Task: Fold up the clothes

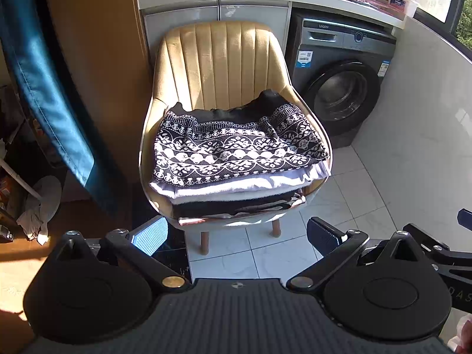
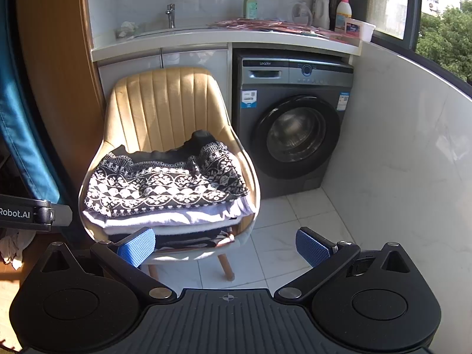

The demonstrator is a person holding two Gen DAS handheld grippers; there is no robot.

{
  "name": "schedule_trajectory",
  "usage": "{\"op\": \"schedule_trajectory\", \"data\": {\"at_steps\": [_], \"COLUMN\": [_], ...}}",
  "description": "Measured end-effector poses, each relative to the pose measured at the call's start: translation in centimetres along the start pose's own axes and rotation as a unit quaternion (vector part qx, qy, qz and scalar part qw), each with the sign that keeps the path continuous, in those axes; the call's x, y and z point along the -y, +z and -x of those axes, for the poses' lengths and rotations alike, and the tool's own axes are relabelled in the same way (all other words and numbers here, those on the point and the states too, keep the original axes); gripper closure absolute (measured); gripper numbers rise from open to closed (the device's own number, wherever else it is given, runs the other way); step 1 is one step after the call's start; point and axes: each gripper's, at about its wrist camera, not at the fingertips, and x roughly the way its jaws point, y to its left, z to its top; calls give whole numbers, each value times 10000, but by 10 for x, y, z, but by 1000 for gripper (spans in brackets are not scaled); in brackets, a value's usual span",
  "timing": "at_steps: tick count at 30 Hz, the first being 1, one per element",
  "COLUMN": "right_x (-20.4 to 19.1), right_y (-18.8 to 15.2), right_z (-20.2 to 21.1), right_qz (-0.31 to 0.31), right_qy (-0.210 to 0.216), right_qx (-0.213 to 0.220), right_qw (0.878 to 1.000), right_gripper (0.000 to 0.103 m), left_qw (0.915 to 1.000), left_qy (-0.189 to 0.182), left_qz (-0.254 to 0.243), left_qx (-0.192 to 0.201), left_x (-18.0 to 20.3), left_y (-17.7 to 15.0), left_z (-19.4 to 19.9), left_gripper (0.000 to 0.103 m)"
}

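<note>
A stack of folded clothes lies on the seat of a tan padded chair (image 1: 218, 62) (image 2: 165, 103). On top is a black-and-white patterned garment (image 1: 236, 150) (image 2: 159, 185). Under it are a white garment (image 1: 236, 184) (image 2: 165, 219) and darker ones. My left gripper (image 1: 236, 236) is open and empty, held back from the chair's front edge. My right gripper (image 2: 225, 247) is open and empty, in front of the chair and to its right. The left gripper's body shows at the left edge of the right wrist view (image 2: 26, 214).
A grey washing machine (image 1: 342, 79) (image 2: 295, 124) stands right of the chair under a white counter (image 2: 224, 38) with a sink, bottles and papers. A blue curtain (image 1: 44, 73) hangs at left. A white wall (image 2: 407, 153) is at right. The floor has white tiles (image 2: 280, 250).
</note>
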Motion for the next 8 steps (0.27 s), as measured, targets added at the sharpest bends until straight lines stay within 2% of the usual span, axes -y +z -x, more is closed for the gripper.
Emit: {"op": "schedule_trajectory", "data": {"at_steps": [8], "right_x": [-2], "right_y": [0], "right_z": [-2], "right_qz": [-2], "right_qy": [10], "right_qx": [-36], "right_qw": [10000], "right_gripper": [1], "left_qw": [10000], "left_qy": [-5], "left_qz": [9], "left_qx": [5], "left_x": [0], "left_y": [1], "left_z": [-1], "left_gripper": [0]}}
